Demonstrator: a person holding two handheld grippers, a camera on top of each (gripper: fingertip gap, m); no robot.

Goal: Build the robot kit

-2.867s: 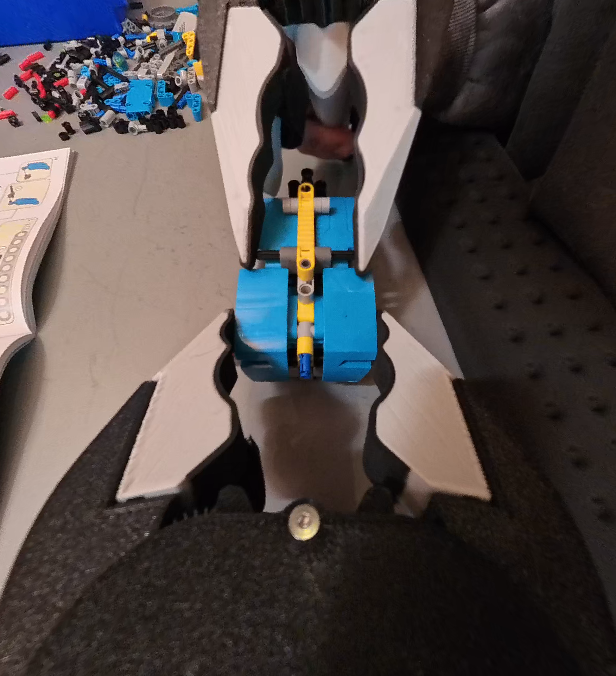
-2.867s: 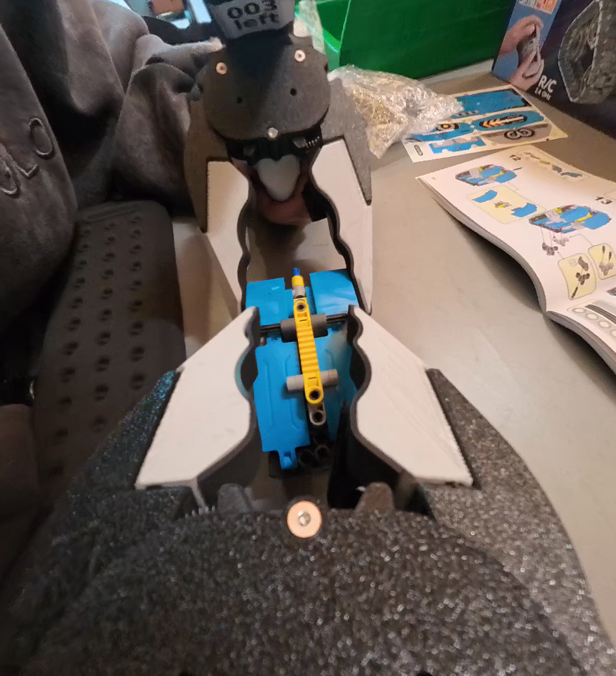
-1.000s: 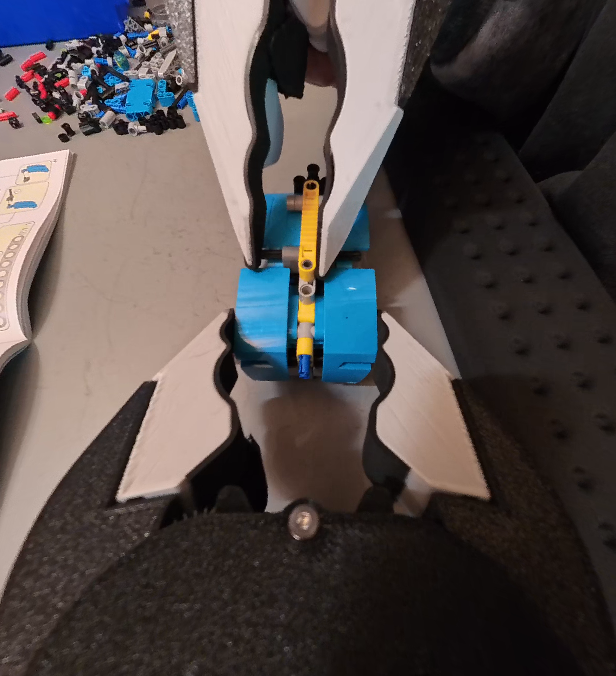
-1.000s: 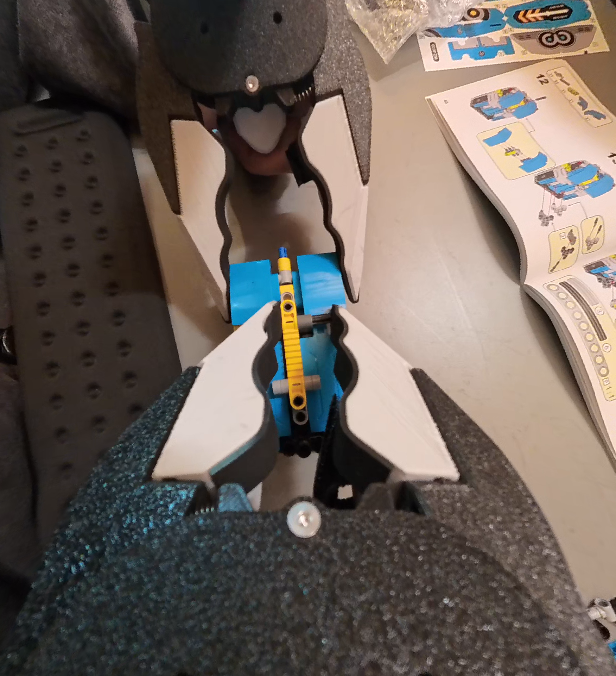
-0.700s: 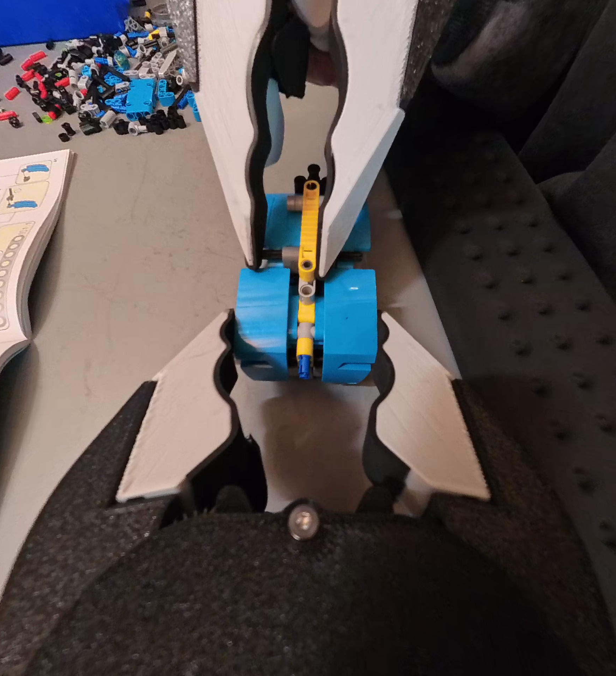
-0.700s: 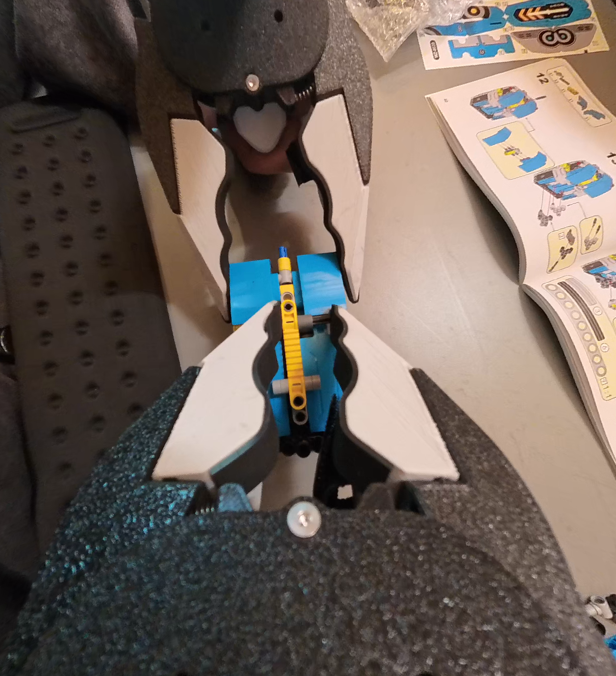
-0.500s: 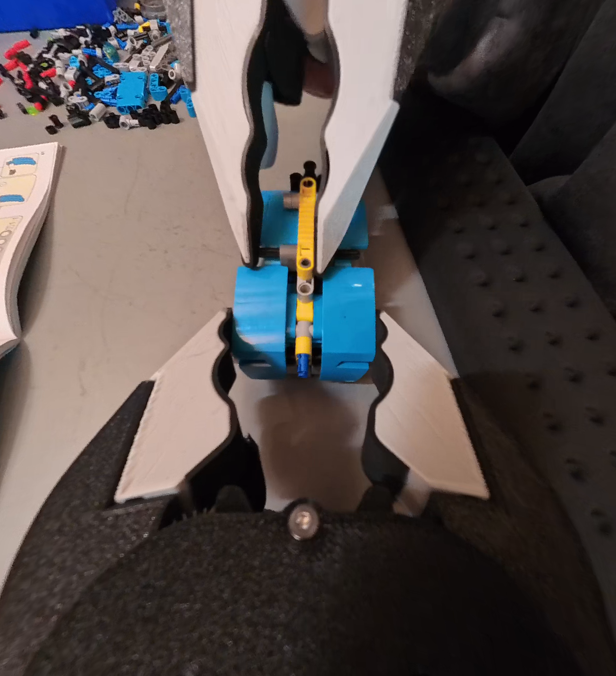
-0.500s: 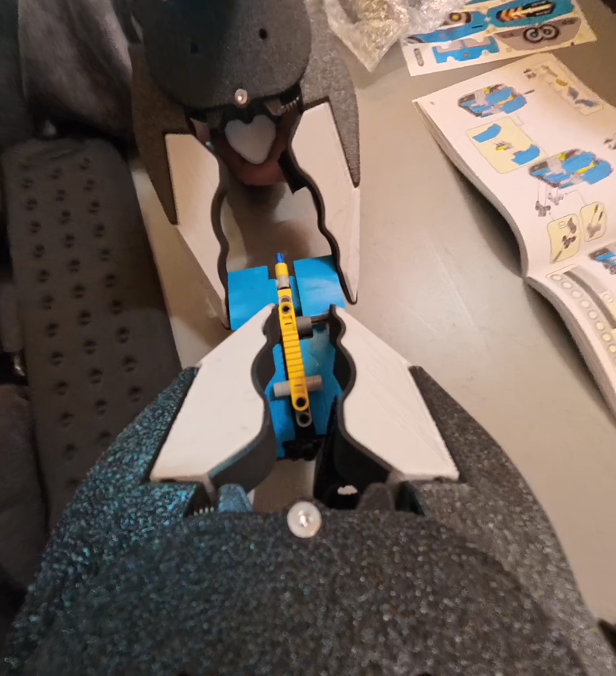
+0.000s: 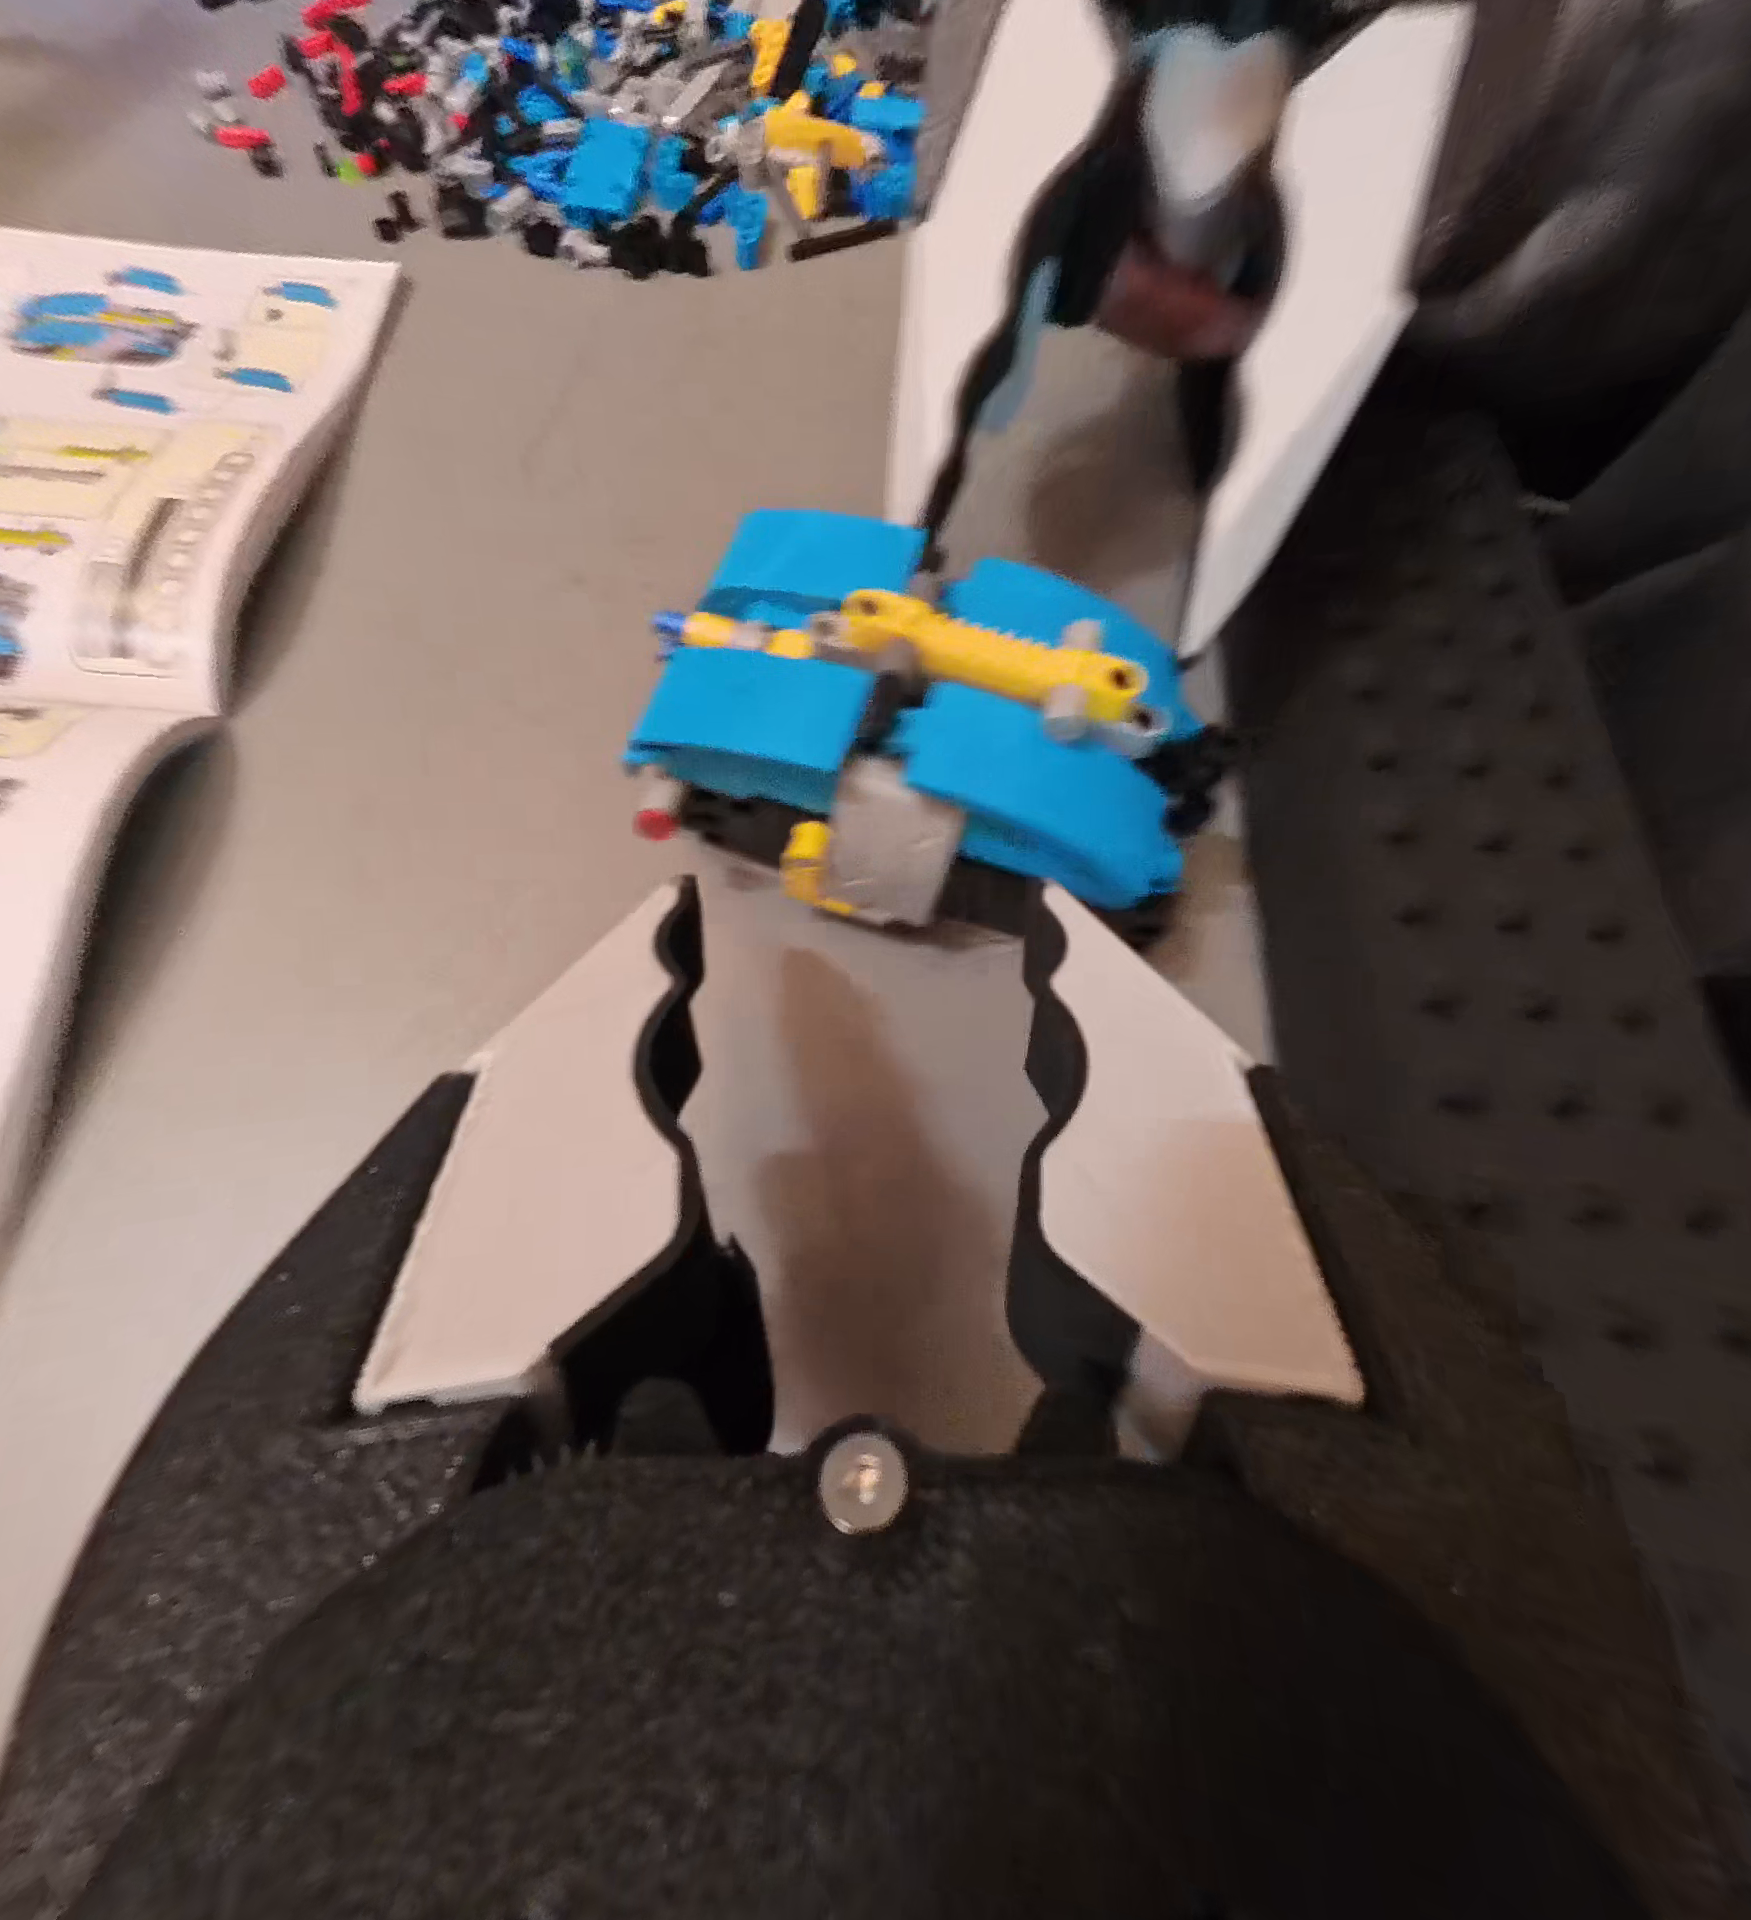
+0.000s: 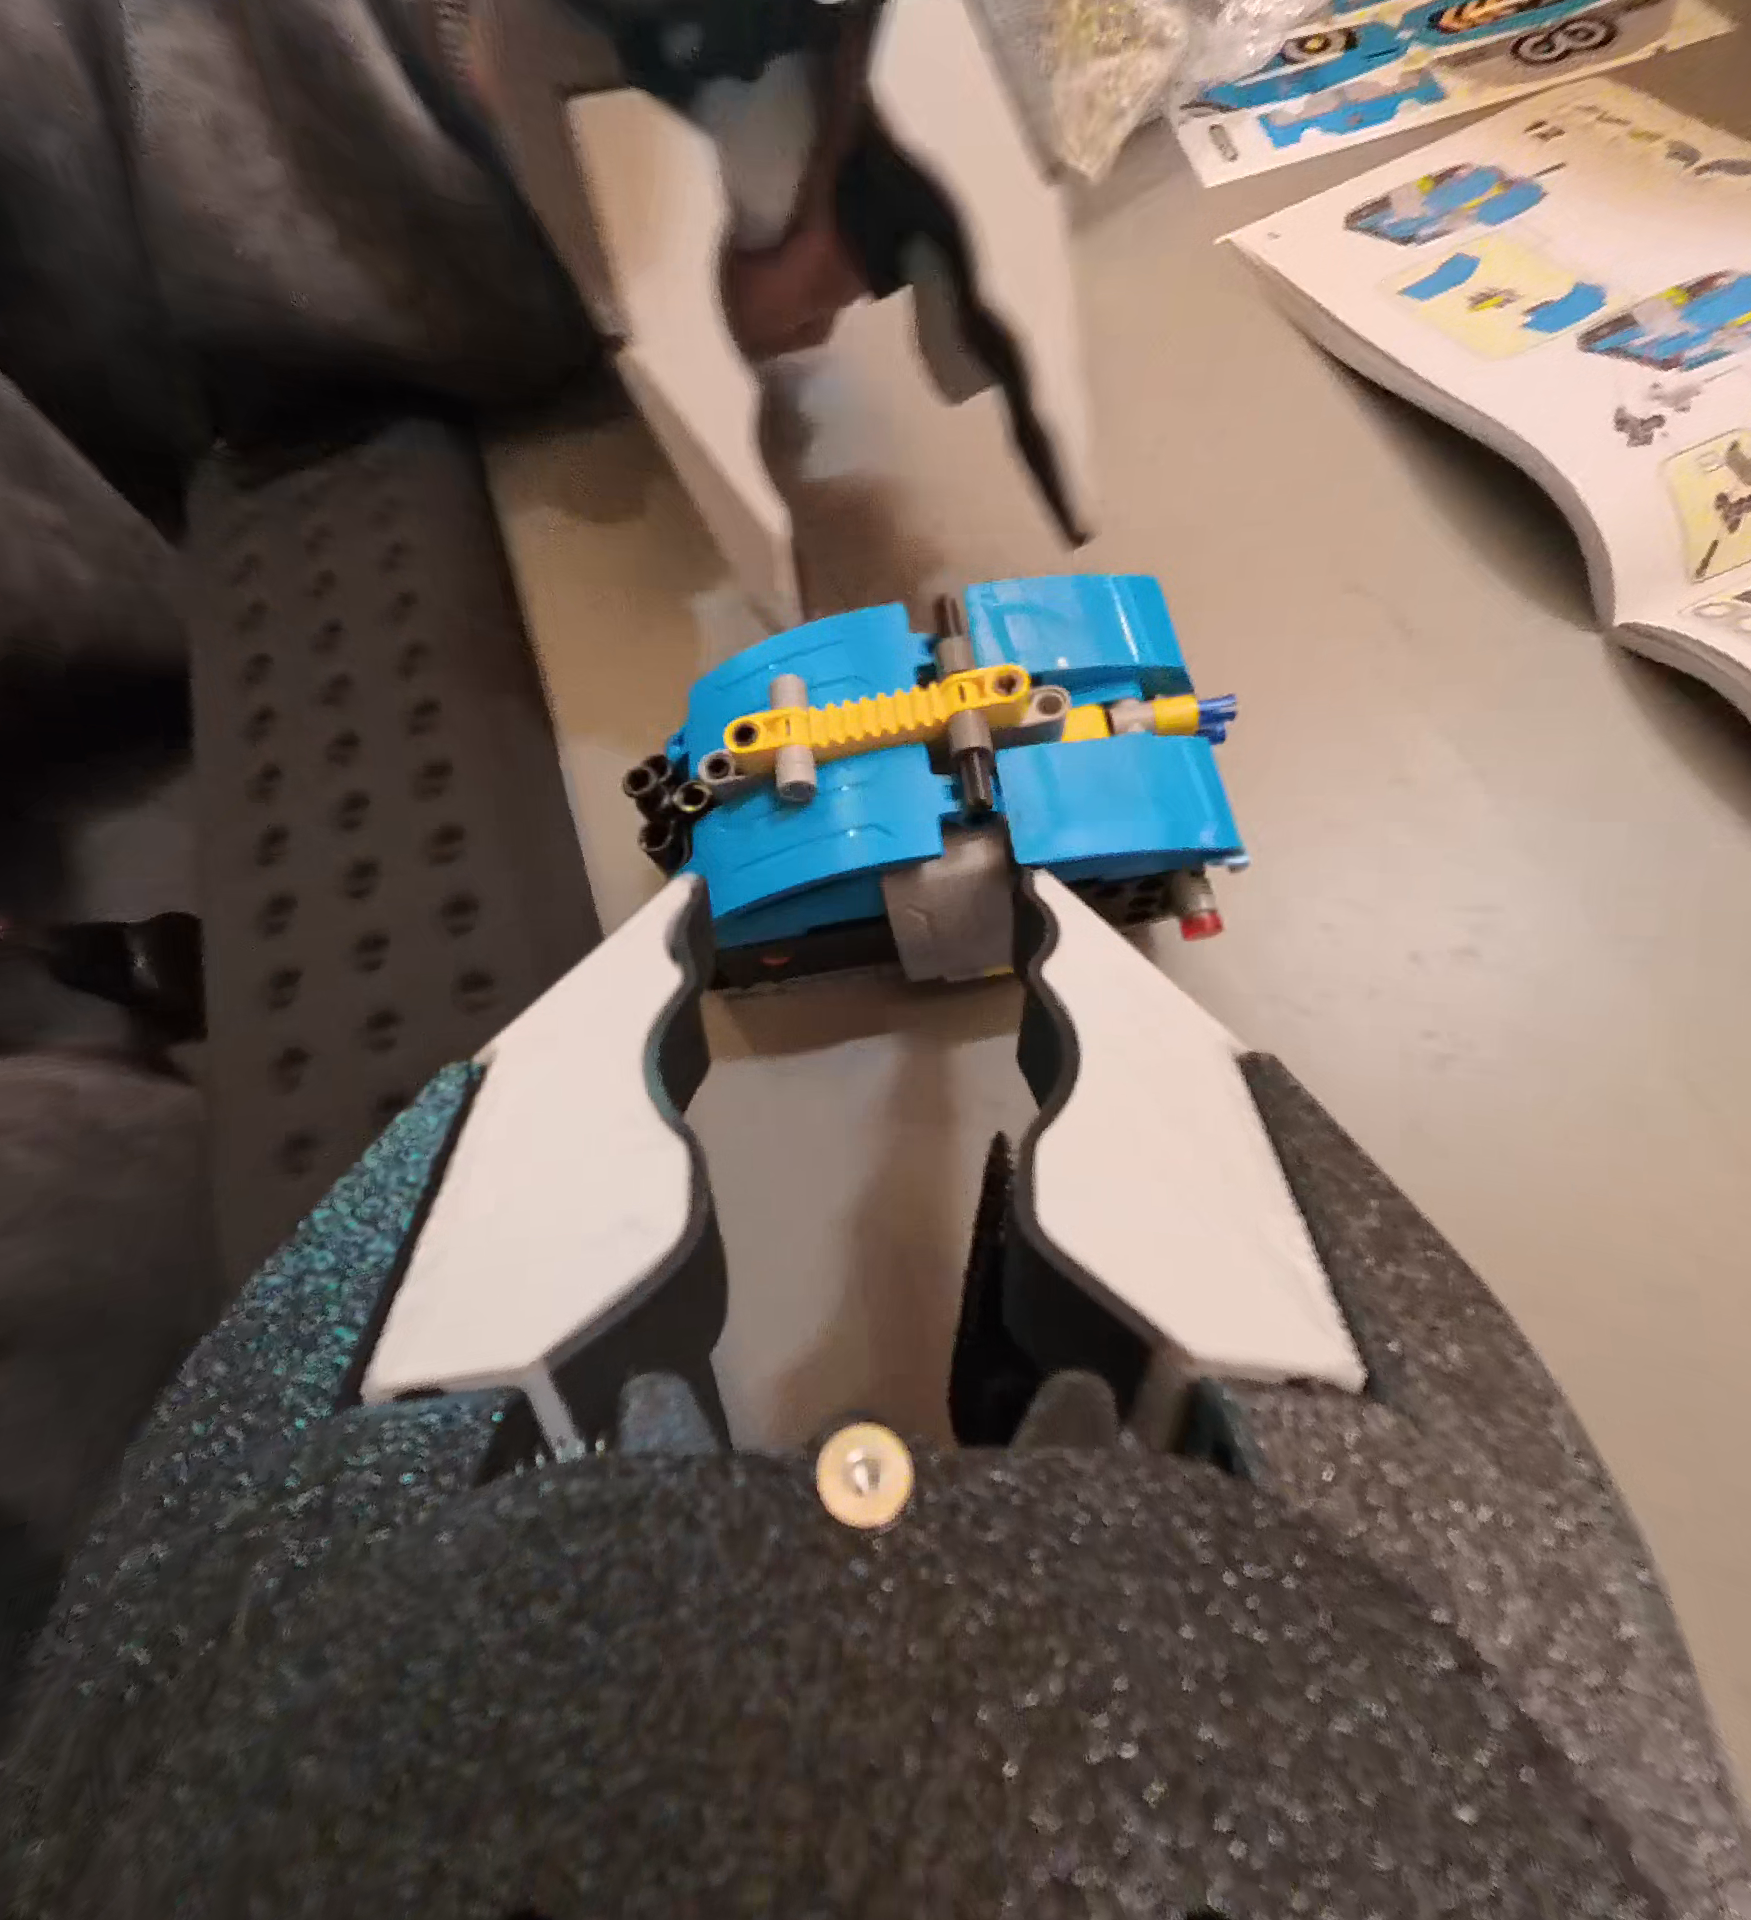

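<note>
Model, a blue brick build with a yellow toothed beam across its top, sits on the grey table between both grippers. Left gripper is spread, its tips just short of the model. Right gripper is spread too, tips at the model's near side, contact unclear. Booklet and loose bricks lie nearby.

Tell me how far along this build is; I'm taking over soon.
Done: the model has blue panels and a yellow rack on. In hand: left gripper and right gripper flank it, grip unclear. Left: a parts pile lies loose.
</note>
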